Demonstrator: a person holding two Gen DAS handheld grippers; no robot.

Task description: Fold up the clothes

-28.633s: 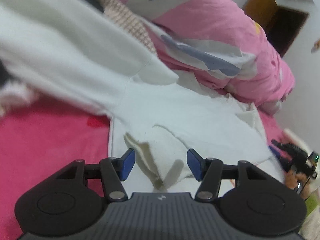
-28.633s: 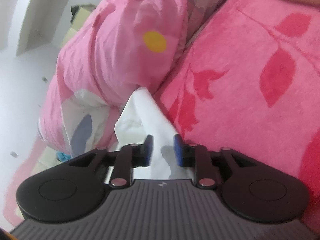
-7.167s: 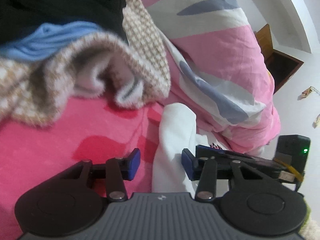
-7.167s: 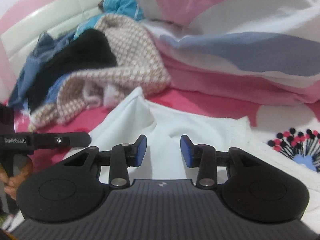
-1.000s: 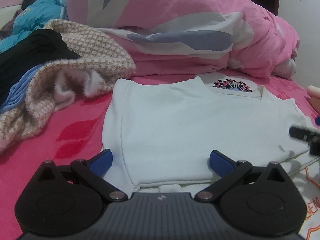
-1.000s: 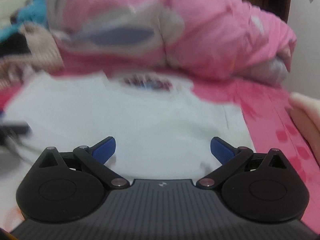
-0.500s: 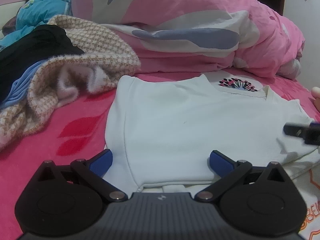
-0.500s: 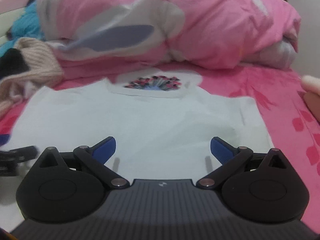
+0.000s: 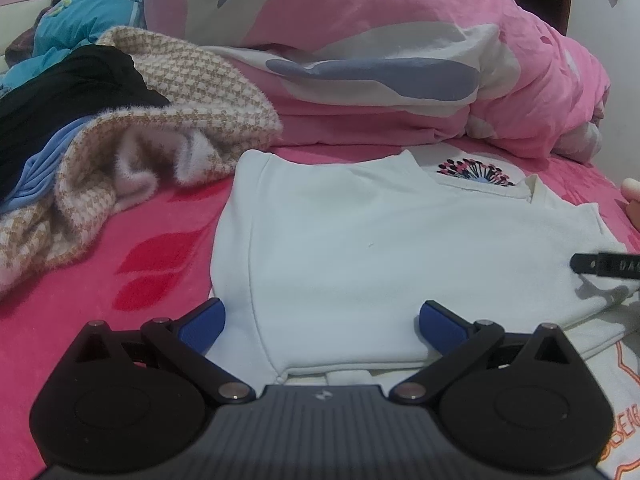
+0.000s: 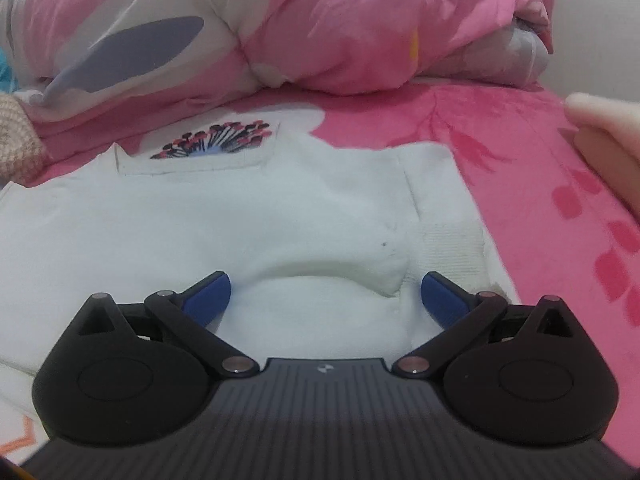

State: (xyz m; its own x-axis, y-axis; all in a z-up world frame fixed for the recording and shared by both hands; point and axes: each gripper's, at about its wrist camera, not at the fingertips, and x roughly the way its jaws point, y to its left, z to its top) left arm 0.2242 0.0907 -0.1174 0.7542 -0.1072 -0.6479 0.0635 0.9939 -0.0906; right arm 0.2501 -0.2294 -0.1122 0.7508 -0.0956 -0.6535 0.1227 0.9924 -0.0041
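Note:
A white garment point(image 9: 380, 248) lies folded flat on the pink bed, a printed fan-like patch point(image 9: 474, 171) showing at its far edge. My left gripper point(image 9: 320, 318) stands open low over the garment's near left corner, nothing between its blue pads. In the right wrist view the same white garment point(image 10: 240, 216) fills the middle, and my right gripper point(image 10: 324, 292) is open close over a raised fold near its right side. The right gripper's black finger point(image 9: 604, 266) shows at the left view's right edge.
A pink duvet point(image 9: 400, 60) is heaped at the back. A houndstooth blanket point(image 9: 132, 160) with black and blue clothes lies at the left. Another white item with orange print point(image 9: 616, 400) sits under the garment at the near right. A person's fingers point(image 10: 600, 136) enter from the right.
Both grippers stay open. The right gripper has moved lower and closer to the garment's right side, where a fold now bulges up. The left view has barely shifted.

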